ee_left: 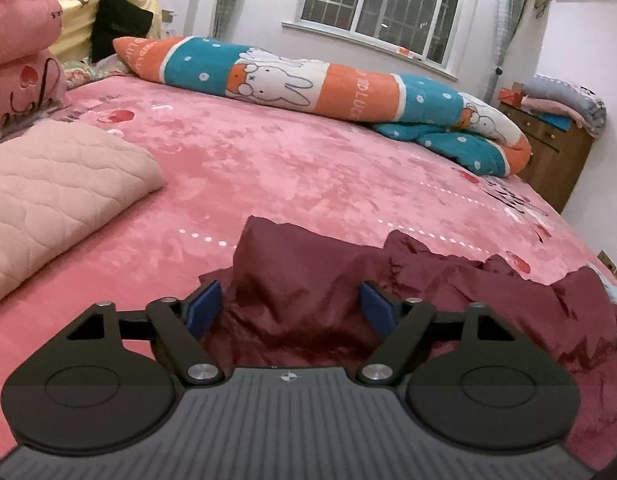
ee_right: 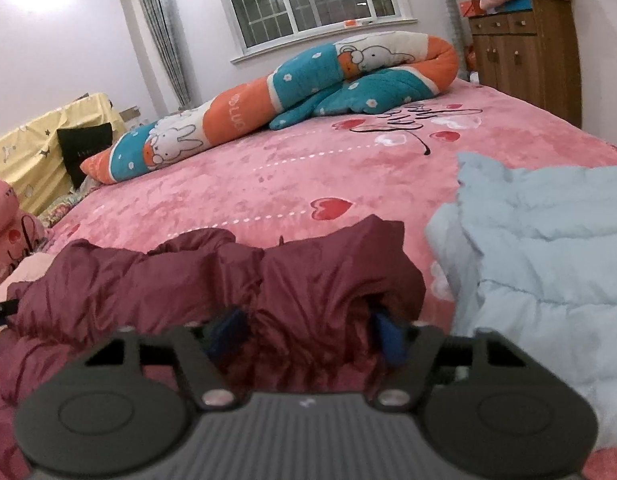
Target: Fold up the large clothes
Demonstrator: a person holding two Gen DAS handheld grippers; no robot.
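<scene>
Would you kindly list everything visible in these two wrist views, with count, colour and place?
Puffy maroon jacket: one, dark red, crumpled at the near bed edge, bunched between both grippers' fingers.
Quilted light-blue garment: one, pale blue, right of the jacket.
Folded quilted beige pad: one, beige-pink, left on the bed.
Pink plush bedspread: one, pink with hearts, covering the bed.
Long rabbit-print bolster: one, teal, orange and white, along the far side.
Wooden cabinet: one, brown, far right corner, folded blankets on top.
Barred window: one, white frame, back wall.
Left gripper: black, blue pads, wide apart around a jacket fold.
Right gripper: black, blurred, jacket between fingers.
</scene>
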